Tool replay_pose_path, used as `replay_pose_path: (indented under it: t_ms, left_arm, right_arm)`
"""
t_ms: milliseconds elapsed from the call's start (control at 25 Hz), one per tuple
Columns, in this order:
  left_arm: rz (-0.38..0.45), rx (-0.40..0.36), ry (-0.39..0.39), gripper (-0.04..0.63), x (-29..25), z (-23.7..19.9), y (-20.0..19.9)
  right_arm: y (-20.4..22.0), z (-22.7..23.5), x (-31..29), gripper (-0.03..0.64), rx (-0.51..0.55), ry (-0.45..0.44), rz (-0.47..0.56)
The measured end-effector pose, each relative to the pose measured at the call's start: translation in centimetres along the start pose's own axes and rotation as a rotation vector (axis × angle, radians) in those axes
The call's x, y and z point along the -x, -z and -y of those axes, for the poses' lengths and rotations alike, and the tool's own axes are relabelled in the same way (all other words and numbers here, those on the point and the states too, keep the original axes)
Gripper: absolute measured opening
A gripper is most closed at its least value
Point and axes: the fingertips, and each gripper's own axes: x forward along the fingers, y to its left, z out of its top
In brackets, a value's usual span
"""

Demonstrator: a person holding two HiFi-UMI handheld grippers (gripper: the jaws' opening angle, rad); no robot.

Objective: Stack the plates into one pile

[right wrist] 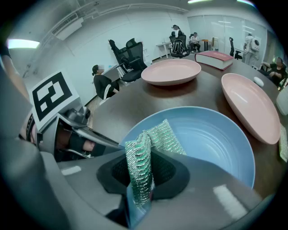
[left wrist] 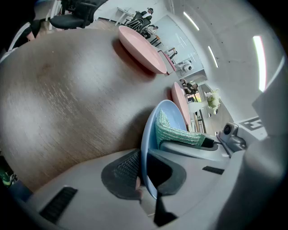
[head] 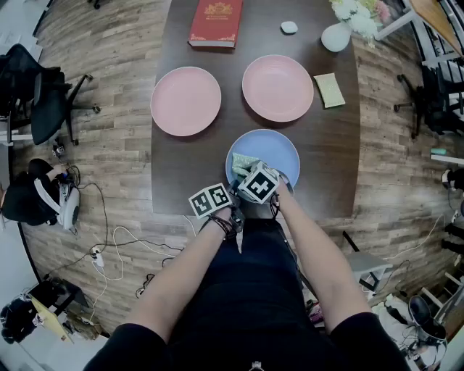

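Standing by the table (head: 181, 167), I can't make out a single word or number anywhere. The red book (head: 216, 22), at the far end beyond the blue plate (head: 279, 148), has gold print and an ornament on its cover, but it is too small to read. The two marker cubes (head: 210, 200) at the near rim of the blue plate bear only black-and-white square patterns, not lettering.
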Motion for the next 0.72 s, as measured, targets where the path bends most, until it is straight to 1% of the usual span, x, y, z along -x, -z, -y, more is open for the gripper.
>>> replay_pose_path:
  t_ms: [80, 280, 440, 720]
  left_arm:
    - [0.000, 0.002, 0.000, 0.014, 0.0, -0.1, 0.0]
    - [0.002, 0.005, -0.004, 0.014, 0.0, -0.1, -0.1]
    - [0.005, 0.004, -0.004, 0.014, -0.1, -0.1, -0.1]
    - [0.003, 0.007, -0.008, 0.014, -0.1, -0.1, -0.2]
  right_arm:
    - [0.6, 0.2, 0.0, 0.082, -0.012, 0.000, -0.006]
    - [2.4, 1.5, 0.4, 0.081, -0.016, 0.035, -0.029]
    - [2.4, 1.6, 1.2, 0.081, -0.039, 0.042, -0.009]
    - [3.8, 2.5, 1.9, 0.081, -0.063, 0.066, -0.012]
